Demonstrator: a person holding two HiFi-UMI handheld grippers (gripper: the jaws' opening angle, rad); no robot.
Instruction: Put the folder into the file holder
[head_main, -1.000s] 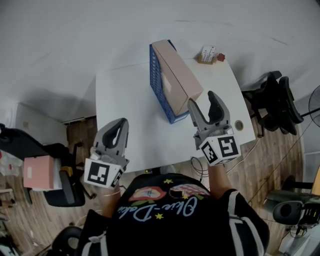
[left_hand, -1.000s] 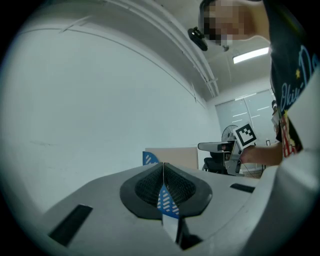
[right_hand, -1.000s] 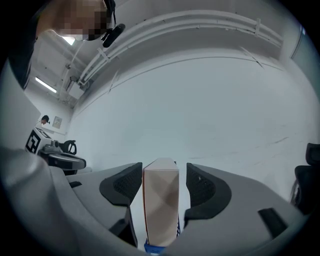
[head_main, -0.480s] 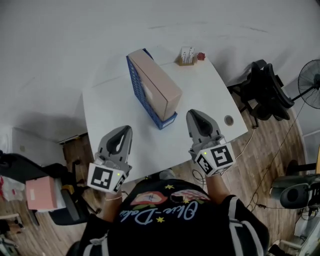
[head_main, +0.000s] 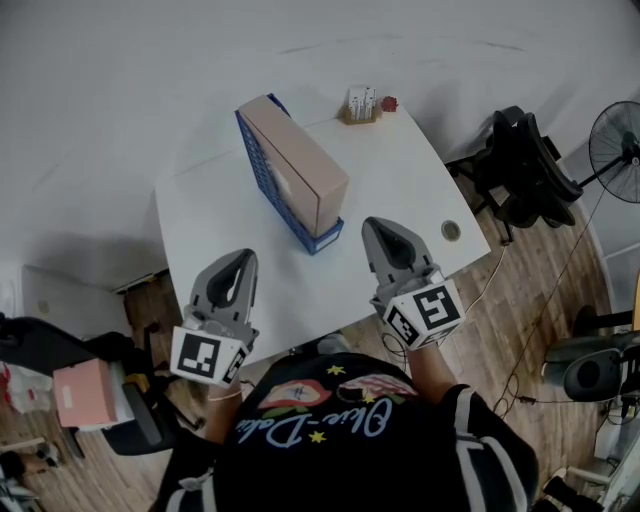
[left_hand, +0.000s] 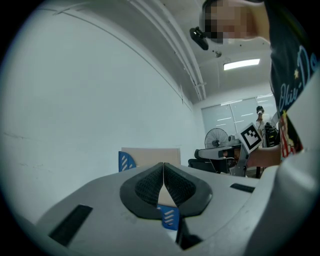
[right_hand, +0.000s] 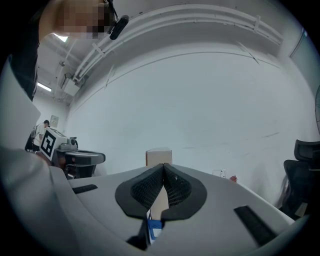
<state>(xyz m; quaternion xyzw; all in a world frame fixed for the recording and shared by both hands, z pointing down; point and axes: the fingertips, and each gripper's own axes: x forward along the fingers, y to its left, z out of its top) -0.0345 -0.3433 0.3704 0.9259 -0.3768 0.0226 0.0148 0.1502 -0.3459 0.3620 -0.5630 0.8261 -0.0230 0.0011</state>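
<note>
While the left tool (head_main: 241, 258) hangs at lower left of the head view with its jaws together on nothing, the right tool (head_main: 373, 225) at lower centre-right is likewise closed and empty. Both tools sit over the near edge of the white counter (head_main: 400, 180). Above and between them, at upper centre, the blue file holder (head_main: 265, 172) stands on the counter, running diagonally. The tan folder (head_main: 300, 160) stands upright inside it. The right tool's tip lies near the holder's near end, apart from it. A small stand (head_main: 360, 105) occupies the counter's far corner. A black chair (head_main: 525, 165) and a fan (head_main: 615, 140) stand at right.
</note>
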